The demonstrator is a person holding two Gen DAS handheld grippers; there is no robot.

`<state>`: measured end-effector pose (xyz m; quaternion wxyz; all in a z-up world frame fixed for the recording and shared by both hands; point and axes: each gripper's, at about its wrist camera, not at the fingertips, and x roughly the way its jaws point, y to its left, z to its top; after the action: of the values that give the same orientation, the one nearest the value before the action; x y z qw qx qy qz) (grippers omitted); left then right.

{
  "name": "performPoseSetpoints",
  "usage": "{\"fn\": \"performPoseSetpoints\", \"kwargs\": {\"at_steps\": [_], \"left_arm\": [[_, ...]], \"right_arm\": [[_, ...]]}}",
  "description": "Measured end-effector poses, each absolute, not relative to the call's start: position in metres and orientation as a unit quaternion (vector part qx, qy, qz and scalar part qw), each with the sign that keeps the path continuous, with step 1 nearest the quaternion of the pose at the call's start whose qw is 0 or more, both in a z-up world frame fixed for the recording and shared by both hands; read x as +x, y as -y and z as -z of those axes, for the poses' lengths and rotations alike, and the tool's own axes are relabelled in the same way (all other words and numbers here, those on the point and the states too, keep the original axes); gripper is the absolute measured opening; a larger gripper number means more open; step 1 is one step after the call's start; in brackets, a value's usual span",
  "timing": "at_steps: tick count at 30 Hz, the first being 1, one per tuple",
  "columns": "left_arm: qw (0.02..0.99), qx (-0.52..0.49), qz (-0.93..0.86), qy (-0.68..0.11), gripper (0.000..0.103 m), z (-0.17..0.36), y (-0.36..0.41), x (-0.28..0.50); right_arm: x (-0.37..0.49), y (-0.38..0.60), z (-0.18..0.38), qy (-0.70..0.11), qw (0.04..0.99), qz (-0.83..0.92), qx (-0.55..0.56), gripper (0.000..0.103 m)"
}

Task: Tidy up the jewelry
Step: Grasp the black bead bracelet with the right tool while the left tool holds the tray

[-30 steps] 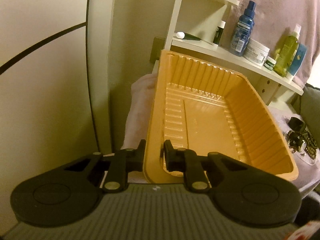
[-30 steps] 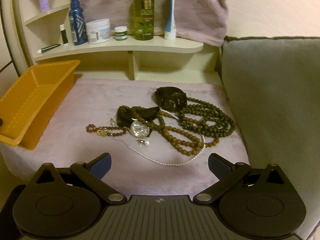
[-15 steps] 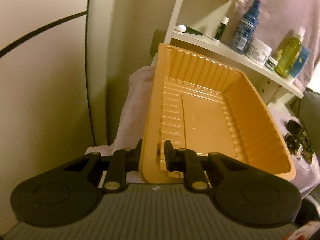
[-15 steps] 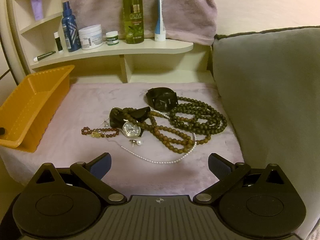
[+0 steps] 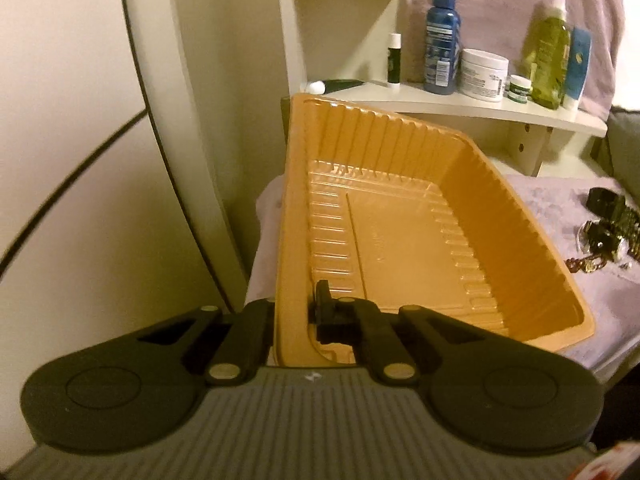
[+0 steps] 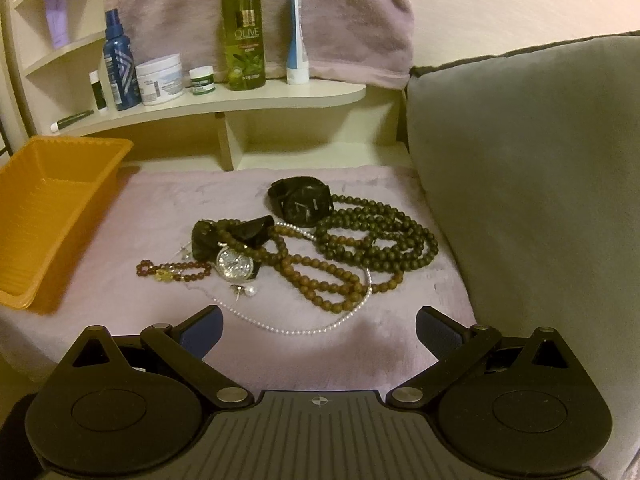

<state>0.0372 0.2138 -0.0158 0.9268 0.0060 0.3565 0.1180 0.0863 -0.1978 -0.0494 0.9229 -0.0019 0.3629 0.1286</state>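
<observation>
The left hand-held gripper has just been closing and now pinches the near wall of the orange tray, one finger outside the wall and one inside, the rim between them. The tray is empty and sits tilted at the left end of the desk, which is covered by a pale purple cloth. The right hand-held gripper hangs over the near edge of the cloth with its jaws spread wide and nothing between them. The jewelry lies in a loose heap at the middle of the cloth, to the right of the tray and apart from it: a black watch at the far side, dark bead strands coiled to its right, a brown bead necklace nearer, a silver-faced watch on a black strap, a small reddish bead bracelet on the left, a thin pearl chain curving along the near side, and a pearl earring just beside the silver-faced watch. Behind the desk a shelf carries a green bottle, a blue spray bottle, a white jar and a blue-and-white tube. A grey cushion stands at the right edge of the desk.
</observation>
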Motion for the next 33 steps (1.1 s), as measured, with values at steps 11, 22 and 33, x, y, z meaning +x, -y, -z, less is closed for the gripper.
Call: {"fn": "performPoseSetpoints", "kwargs": {"at_steps": [11,22,33], "left_arm": [[0.921,0.052,-0.140,-0.361,0.004,0.009,-0.192,0.039],[0.919,0.065,-0.148,-0.361,0.003,0.006,-0.185,0.039],[0.916,0.073,-0.154,-0.364,0.003,0.006,-0.181,0.042]], "right_arm": [[0.108,0.160,0.067,-0.321,0.924,-0.200,-0.059,0.057],[0.130,0.137,0.079,-0.284,0.903,-0.268,-0.179,0.025],[0.128,0.149,0.069,-0.251,0.908,-0.280,-0.184,0.006]]}}
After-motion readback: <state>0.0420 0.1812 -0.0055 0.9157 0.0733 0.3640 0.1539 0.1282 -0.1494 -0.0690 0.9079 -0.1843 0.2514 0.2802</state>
